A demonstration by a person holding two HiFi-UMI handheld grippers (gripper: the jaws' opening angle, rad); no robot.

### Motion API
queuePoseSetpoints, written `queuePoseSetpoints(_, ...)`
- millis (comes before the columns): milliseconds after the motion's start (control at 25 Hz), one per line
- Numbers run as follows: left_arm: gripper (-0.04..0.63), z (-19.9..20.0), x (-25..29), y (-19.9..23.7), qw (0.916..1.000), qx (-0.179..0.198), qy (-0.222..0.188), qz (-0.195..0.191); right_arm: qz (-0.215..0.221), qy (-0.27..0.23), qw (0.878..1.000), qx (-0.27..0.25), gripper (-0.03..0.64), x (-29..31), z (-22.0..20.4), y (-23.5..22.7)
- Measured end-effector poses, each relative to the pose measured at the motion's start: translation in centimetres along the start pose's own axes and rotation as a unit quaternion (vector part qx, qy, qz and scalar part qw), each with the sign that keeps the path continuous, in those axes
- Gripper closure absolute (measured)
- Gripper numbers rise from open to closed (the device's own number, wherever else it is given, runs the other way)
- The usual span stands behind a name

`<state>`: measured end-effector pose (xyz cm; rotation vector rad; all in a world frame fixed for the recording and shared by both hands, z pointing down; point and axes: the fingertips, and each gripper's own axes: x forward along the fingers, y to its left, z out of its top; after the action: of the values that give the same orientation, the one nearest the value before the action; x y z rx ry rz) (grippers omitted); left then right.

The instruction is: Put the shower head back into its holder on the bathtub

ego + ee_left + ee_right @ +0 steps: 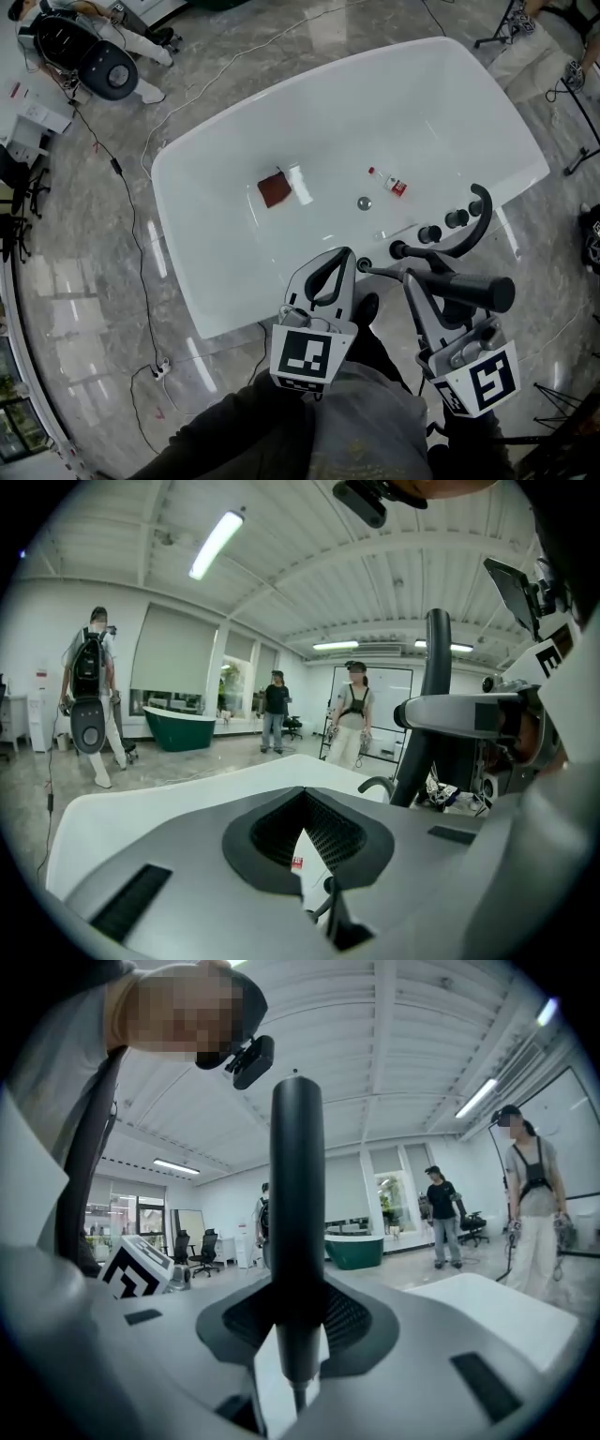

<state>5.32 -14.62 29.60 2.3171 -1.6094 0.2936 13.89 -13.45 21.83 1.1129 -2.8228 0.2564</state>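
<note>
The white bathtub [187, 281] lies below me. Along its near rim stand a row of black fittings [429, 234] and a curved black spout [481, 225]. My right gripper [410, 278] is shut on the dark shower head [469, 291], held level just in front of those fittings with its thin hose end pointing left. In the right gripper view the shower head [298, 1204] stands upright between the jaws. My left gripper [345, 255] hovers over the near rim, left of the shower head, shut with nothing in it. Which fitting is the holder I cannot tell.
Inside the tub lie a red-brown cloth [275, 190], a small bottle with a red label [389, 183] and the drain [364, 202]. Cables run over the marble floor [112, 281]. People stand farther off in the room [89, 696], near a green tub [178, 728].
</note>
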Motion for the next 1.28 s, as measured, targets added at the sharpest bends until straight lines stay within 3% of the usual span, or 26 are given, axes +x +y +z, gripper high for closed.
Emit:
queuePoseSetpoints(240,0.592,-0.6,0.6,0.9,0.9998,-0.015,0.008,0.01,0.002,0.007,1.0,0.002,0.489,1.6,-1.1,-0.9)
queuePoseSetpoints(840,0.592,-5.6,3.3,5.1,0.9979,-0.03,0.026,-0.051,-0.058,0.04,0.998,0.0,0.489,6.3,-9.2,-0.6)
queuePoseSetpoints(1280,0.592,-7.9,4.5,5.7,0.9955,-0.021,0.045,-0.081,-0.088,0.052,0.995,-0.012,0.489,7.3,-12.8,-1.0)
